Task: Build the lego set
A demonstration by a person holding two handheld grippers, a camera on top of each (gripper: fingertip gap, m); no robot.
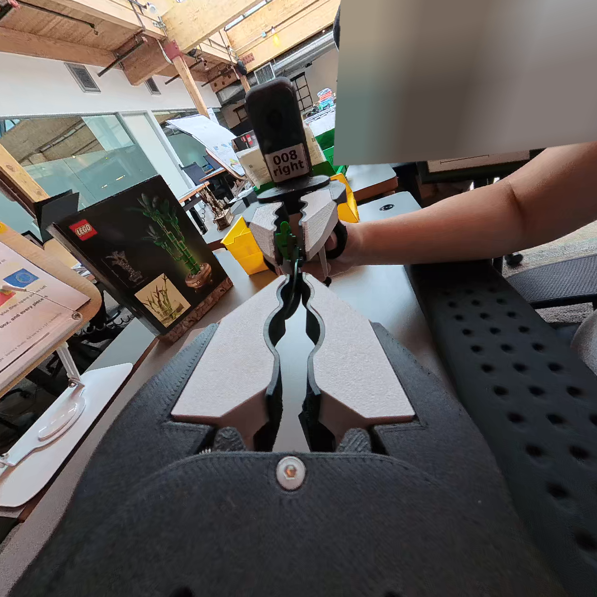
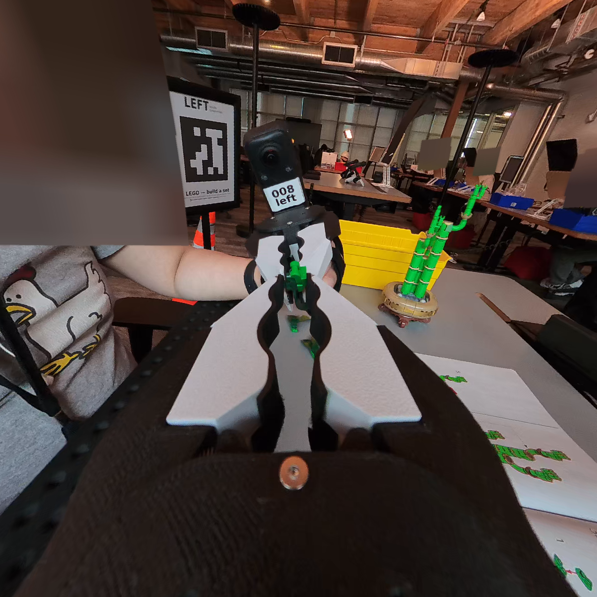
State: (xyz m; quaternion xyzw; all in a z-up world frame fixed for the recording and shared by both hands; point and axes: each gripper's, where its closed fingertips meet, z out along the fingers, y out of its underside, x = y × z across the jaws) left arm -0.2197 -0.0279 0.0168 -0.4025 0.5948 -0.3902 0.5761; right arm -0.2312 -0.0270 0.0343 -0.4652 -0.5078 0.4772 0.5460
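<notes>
My two grippers meet tip to tip above the table. My left gripper [image 1: 292, 280] is shut on a thin dark green leaf piece [image 1: 293, 295] that runs between its fingers. My right gripper [image 2: 294, 281] is shut on a small bright green stem assembly [image 2: 296, 274], which also shows in the left wrist view [image 1: 284, 237]. The two pieces touch where the tips meet. The right gripper [image 1: 289, 255] faces me in the left wrist view, and the left gripper [image 2: 292, 258] in the right wrist view. A green bamboo model [image 2: 423, 268] stands in a tan pot [image 2: 409, 305] to the right.
Loose green pieces [image 2: 294, 323] lie on the table under the grippers. A yellow bin [image 2: 371, 255] stands behind, open instruction pages [image 2: 504, 433] lie at right. The set's box [image 1: 145, 258] and a booklet stand [image 1: 35, 310] are at left. A black perforated chair [image 1: 517, 361] is at right. The grippers are tip to tip, or close to it.
</notes>
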